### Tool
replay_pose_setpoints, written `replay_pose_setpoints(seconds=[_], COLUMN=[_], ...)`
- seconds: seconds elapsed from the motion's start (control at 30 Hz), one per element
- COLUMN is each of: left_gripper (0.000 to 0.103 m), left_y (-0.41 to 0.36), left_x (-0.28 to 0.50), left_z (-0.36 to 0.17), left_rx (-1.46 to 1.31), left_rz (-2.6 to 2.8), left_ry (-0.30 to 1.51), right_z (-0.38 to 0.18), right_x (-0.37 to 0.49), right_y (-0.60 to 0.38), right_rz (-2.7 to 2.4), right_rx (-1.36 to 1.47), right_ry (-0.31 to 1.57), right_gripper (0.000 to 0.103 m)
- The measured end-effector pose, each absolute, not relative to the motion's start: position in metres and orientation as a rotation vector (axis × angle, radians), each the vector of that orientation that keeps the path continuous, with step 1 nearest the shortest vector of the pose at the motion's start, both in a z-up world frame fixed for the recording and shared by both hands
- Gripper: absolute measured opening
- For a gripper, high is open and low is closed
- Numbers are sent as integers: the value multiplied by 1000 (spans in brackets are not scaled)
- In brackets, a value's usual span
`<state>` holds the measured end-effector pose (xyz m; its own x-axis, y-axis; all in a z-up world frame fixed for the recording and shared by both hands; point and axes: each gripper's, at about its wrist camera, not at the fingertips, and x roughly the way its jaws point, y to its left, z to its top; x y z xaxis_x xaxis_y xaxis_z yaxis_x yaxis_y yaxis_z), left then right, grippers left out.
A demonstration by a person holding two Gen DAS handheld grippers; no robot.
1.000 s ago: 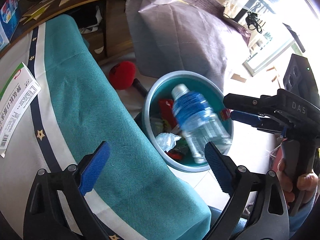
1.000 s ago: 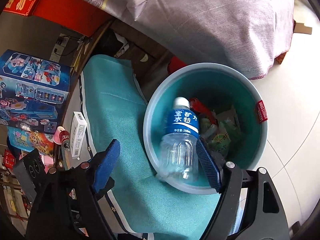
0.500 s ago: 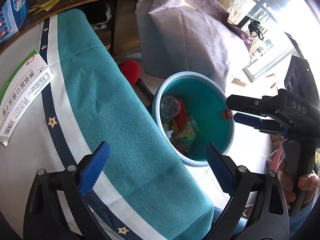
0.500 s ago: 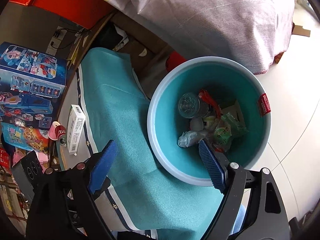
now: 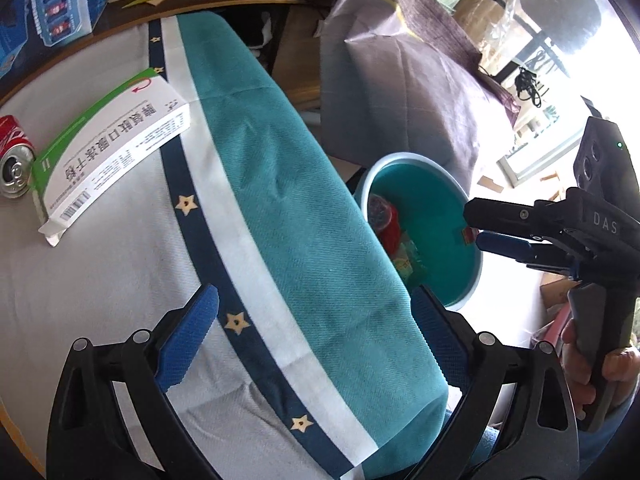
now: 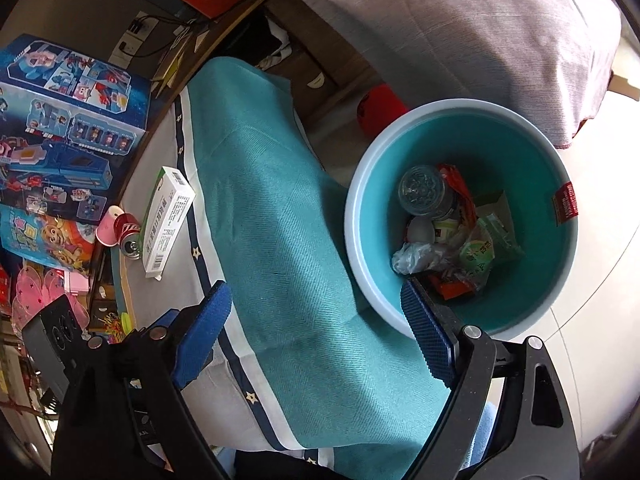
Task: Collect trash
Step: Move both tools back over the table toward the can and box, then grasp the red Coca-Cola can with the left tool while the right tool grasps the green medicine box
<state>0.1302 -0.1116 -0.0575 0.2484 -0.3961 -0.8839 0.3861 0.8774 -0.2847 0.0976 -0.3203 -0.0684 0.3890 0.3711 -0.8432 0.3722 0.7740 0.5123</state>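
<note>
A teal bin (image 6: 352, 216) stands on the floor beside the table, holding wrappers and a clear plastic bottle (image 6: 424, 190) lying bottom-up. On the tablecloth lie a white and green medicine box (image 5: 112, 148) and a red drink can (image 5: 14, 156); both also show in the right wrist view, box (image 6: 168, 220) and can (image 6: 128, 234). My left gripper (image 5: 314, 296) is open above the cloth's hanging edge, with nothing between its blue pads. My right gripper (image 6: 316, 288) is open and empty too, between the table edge and the bin. It shows from the side (image 5: 476, 226) over the bin (image 5: 400, 158).
A teal cloth with a white and navy star border (image 5: 300, 200) drapes over the table edge. Blue toy boxes (image 6: 60, 120) and a pink cup (image 6: 106, 226) crowd the table's far side. A grey covered piece of furniture (image 6: 480, 20) and a red ball (image 6: 380, 108) are behind the bin.
The bottle, a second ago just past the right gripper's pads over the bin, now lies inside it. Both grippers have drawn back toward the table, bringing the box and can into view.
</note>
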Motion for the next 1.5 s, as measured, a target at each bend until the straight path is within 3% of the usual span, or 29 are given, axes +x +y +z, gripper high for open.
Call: replay_pose_setpoints(seconds=[0.83, 1.5], left_gripper=[98, 98], left_y=[108, 172], left_x=[165, 213], left_z=[-75, -72], left_rx=[-307, -308], left_rz=[-215, -126], left_ry=[1165, 1129], right_z=[-66, -82], right_x=[222, 334], right_y=[-128, -58], right_rz=[174, 68], right_rx=[404, 272], right_ry=[1386, 1449], right_gripper=[83, 84])
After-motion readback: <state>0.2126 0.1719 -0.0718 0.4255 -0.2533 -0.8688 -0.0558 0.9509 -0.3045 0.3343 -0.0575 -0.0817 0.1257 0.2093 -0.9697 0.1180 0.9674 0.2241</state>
